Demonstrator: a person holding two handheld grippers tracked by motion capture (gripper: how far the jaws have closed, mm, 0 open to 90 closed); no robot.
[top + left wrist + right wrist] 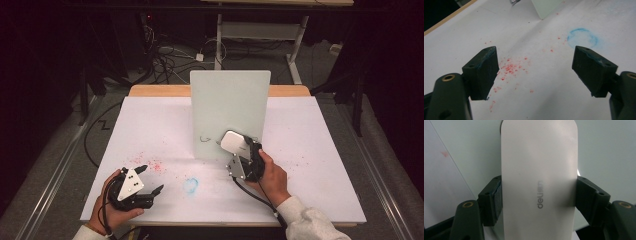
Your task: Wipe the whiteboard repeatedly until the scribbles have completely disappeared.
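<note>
The right gripper (242, 148) clamps a white eraser (233, 141) by its long sides, its long axis running out from the jaws toward the upright whiteboard (230, 105), while the left gripper (149, 179) rests open on the surface (310, 165).

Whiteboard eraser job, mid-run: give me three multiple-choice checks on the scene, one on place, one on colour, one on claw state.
1. Where is the white eraser?
A. flat on the table by the left claw
B. against the lower part of the upright board
C. on the floor

2. What colour is the ring-shaped smudge on the table?
A. blue
B. green
C. black

3. How does the left claw stand?
A. shut on the eraser
B. shut on nothing
C. open, holding nothing

Answers:
B, the right claw holds it up against the upright board.
A, the left gripper view shows a blue ring.
C, its jaws stand wide apart over the red specks.
</note>
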